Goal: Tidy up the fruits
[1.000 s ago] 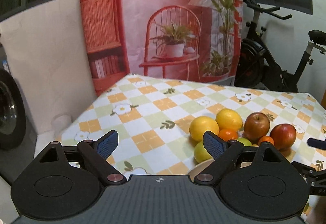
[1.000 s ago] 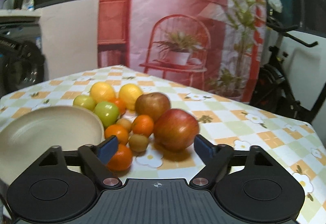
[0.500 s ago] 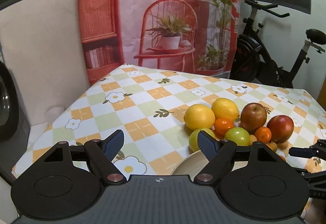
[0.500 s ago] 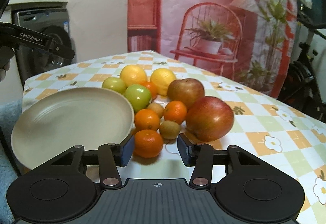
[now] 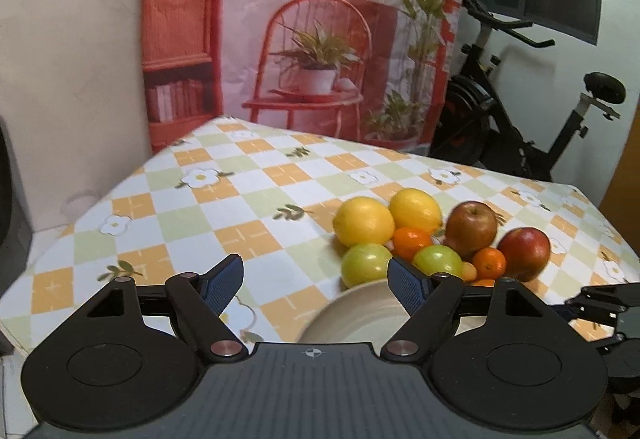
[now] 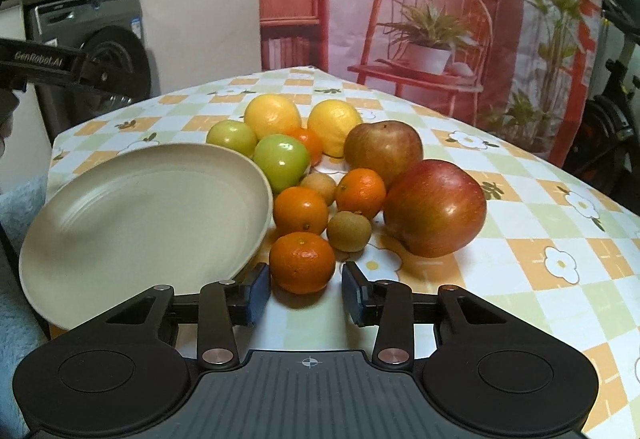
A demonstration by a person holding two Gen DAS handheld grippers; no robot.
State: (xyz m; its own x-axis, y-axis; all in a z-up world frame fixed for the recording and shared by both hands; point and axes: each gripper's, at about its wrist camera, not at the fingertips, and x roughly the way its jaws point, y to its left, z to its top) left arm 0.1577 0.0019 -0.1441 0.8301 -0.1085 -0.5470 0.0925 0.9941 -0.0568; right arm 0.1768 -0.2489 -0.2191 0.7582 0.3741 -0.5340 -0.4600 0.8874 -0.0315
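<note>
Right wrist view: my right gripper (image 6: 306, 291) stands with its fingers parted, 1 blue pad on each side of the nearest mandarin (image 6: 302, 262), which sits at 12 o'clock from the gap; the pads appear just short of the fruit, and I cannot tell whether either touches it. The beige plate (image 6: 120, 223) lies empty at 10 o'clock, its rim just beside this mandarin. Beyond, in 1 tight cluster on the checked tablecloth (image 6: 540, 239): 2 more mandarins, 2 small brown fruits, 2 green fruits, 2 lemons and 2 apples, the large red apple (image 6: 436, 208) at 1 o'clock. Left wrist view: my left gripper (image 5: 316, 279) hangs released over the table edge, grasping nothing, with the plate (image 5: 360, 313) showing between and under its fingers. I judge the step in hand to be the pickup of the nearest mandarin for transfer to the plate. To do it well, I would advance until the pads reach the widest part of the fruit, centre it, then close gently, since the skin looks soft and the round body could squirt forward into the brown fruit (image 6: 349, 231) behind it. Lift straight up before swinging toward 10 o'clock, clearing the rim so the plate is not nudged.
</note>
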